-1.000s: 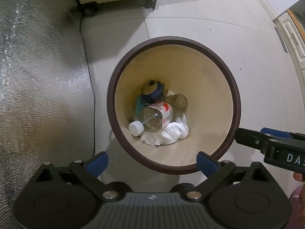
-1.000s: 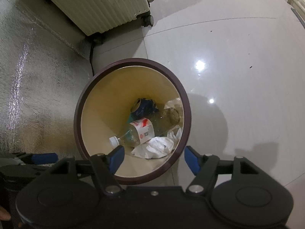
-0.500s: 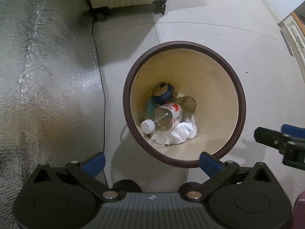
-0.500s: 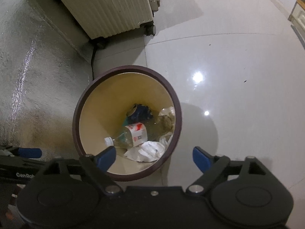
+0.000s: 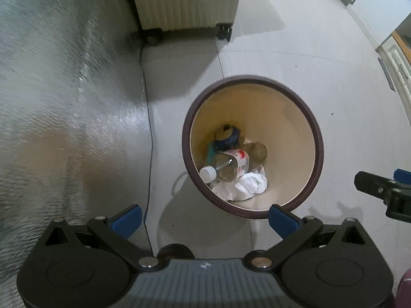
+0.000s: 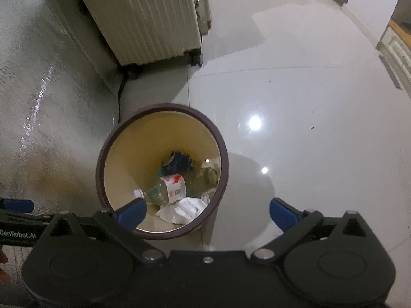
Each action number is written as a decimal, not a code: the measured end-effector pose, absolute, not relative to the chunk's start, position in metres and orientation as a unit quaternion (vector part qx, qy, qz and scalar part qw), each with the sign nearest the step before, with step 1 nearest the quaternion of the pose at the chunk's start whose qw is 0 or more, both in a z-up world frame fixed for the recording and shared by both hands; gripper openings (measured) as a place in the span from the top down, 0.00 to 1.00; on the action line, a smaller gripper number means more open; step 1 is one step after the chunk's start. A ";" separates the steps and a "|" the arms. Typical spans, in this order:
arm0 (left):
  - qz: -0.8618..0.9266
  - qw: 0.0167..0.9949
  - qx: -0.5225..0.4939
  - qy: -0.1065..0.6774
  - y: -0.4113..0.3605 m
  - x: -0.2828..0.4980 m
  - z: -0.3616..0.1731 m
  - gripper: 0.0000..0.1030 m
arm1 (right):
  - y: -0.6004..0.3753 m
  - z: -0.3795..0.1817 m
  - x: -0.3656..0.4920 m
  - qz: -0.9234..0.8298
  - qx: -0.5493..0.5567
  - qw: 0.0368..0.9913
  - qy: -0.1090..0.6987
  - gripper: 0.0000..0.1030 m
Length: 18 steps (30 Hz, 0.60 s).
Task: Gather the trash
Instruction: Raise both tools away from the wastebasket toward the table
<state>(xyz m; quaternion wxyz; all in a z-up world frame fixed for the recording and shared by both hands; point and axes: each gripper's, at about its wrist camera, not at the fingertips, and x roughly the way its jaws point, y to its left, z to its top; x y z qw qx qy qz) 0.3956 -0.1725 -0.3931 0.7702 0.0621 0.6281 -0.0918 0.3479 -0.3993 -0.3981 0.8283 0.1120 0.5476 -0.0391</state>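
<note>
A round bin with a dark brown rim (image 5: 318,138) (image 6: 226,164) stands on the floor below both grippers. Inside it lie a clear bottle (image 5: 231,165) (image 6: 172,188) with a white cap and red-and-white label, a crumpled white tissue (image 5: 249,186) (image 6: 185,209) and a dark blue can (image 5: 227,136) (image 6: 177,161). My left gripper (image 5: 204,219) hangs open above the bin's near rim, with nothing between its blue pads. My right gripper (image 6: 206,213) is opening its jaws wide, also with nothing between them. One of the right gripper's fingers (image 5: 372,182) shows at the right edge of the left wrist view.
A white ribbed heater on wheels (image 5: 187,0) (image 6: 143,18) stands behind the bin. Its black cord (image 5: 147,128) runs down the floor beside a silvery foil-like surface (image 5: 51,102) on the left. Glossy pale tiles (image 6: 308,102) stretch to the right, towards white cabinets (image 5: 393,59).
Both grippers have risen away from the bin, which looks smaller and further off. The right gripper's jaws have spread wider. The trash in the bin has not moved.
</note>
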 end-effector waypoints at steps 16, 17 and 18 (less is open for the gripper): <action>-0.104 0.833 0.046 0.541 -0.167 0.319 -0.276 0.00 | -0.392 -0.291 0.264 -0.050 0.085 0.880 0.464 0.00; -0.107 0.838 0.044 0.533 -0.168 0.313 -0.266 0.00 | -0.391 -0.282 0.257 -0.052 0.083 0.884 0.458 0.00; -0.110 0.843 0.043 0.525 -0.168 0.308 -0.257 0.00 | -0.391 -0.275 0.251 -0.053 0.082 0.887 0.451 0.00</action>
